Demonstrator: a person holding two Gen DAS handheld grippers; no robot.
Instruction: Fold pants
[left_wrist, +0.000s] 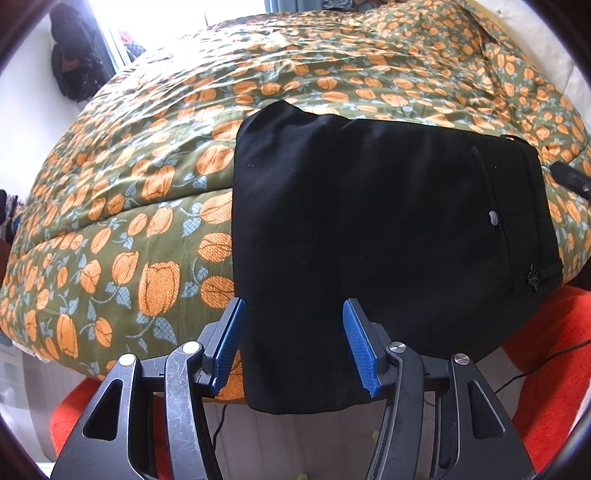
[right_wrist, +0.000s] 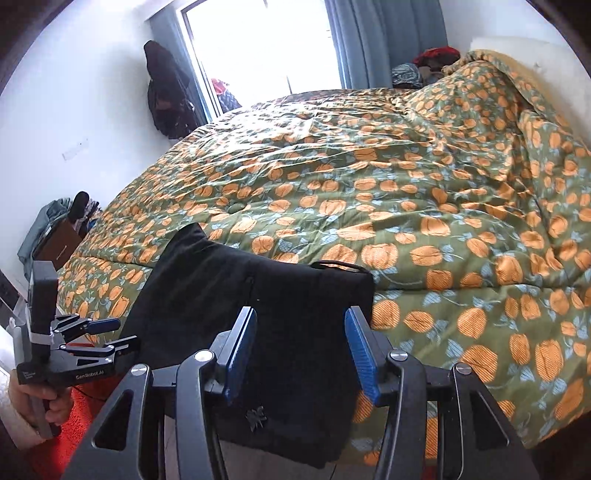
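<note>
Black pants (left_wrist: 388, 221) lie folded into a broad rectangle on the near edge of the bed, their lower end hanging over the side. The waistband and a pocket button face right. My left gripper (left_wrist: 292, 306) is open, its blue pads (left_wrist: 360, 343) standing apart over the pants' lower left corner without pressing on the cloth. In the right wrist view the pants (right_wrist: 295, 295) lie below my right gripper (right_wrist: 301, 312), which is also open above the waist end. The left gripper (right_wrist: 110, 334), held by a hand, shows at the far left.
A green quilt (left_wrist: 147, 184) with orange flowers covers the whole bed. An orange-red rug (left_wrist: 546, 332) and a thin black cable lie on the floor below the bed edge. Dark clothes (right_wrist: 166, 92) hang by the bright window; a heap of things (right_wrist: 55, 229) stands at the left wall.
</note>
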